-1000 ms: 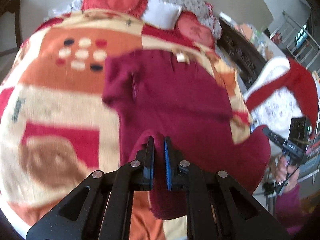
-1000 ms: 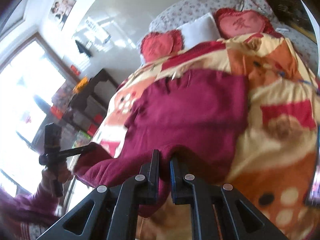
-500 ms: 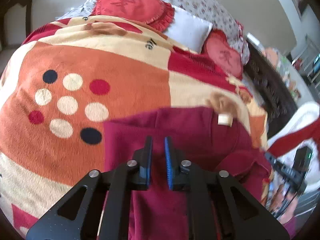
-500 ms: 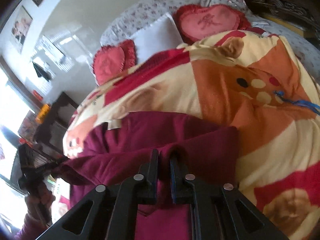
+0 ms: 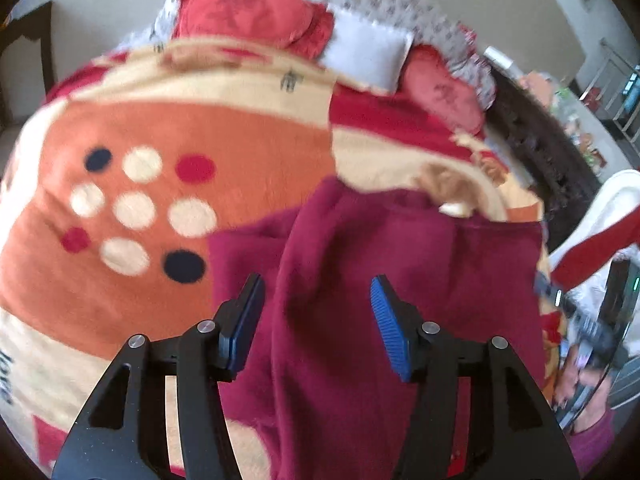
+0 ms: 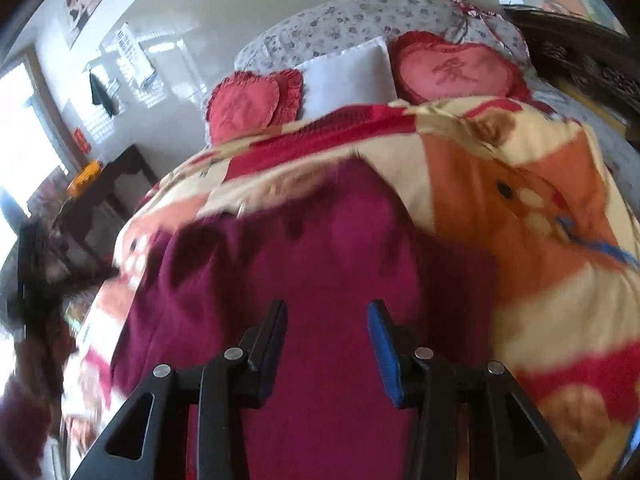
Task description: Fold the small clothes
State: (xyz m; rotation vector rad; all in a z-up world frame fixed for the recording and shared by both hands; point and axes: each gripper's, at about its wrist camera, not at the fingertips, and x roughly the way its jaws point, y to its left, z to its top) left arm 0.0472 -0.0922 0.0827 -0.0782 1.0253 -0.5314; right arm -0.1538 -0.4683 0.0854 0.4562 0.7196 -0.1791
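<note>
A dark red garment (image 5: 380, 264) lies folded over on a patterned orange, cream and red blanket (image 5: 172, 128) on a bed. In the left wrist view my left gripper (image 5: 318, 300) hovers over the garment's left part, its jaws opening, the cloth lying under the gap and free of the pads. In the right wrist view the same garment (image 6: 320, 264) spreads below my right gripper (image 6: 328, 320), whose jaws are also opening with no cloth pinched. The other gripper and the hand holding it show at the right edge (image 5: 592, 332) of the left view.
Heart-shaped red cushions (image 6: 456, 68) and a white pillow (image 6: 348, 72) lie at the head of the bed (image 6: 624, 156). Dark carved furniture (image 5: 536, 144) stands beside the bed. A white and red cloth (image 5: 600, 224) hangs at the right.
Both grippers carried the garment's near edge forward over itself, then let go. Their jaws, shut on the cloth before, now stand apart and the fold lies on the bed.
</note>
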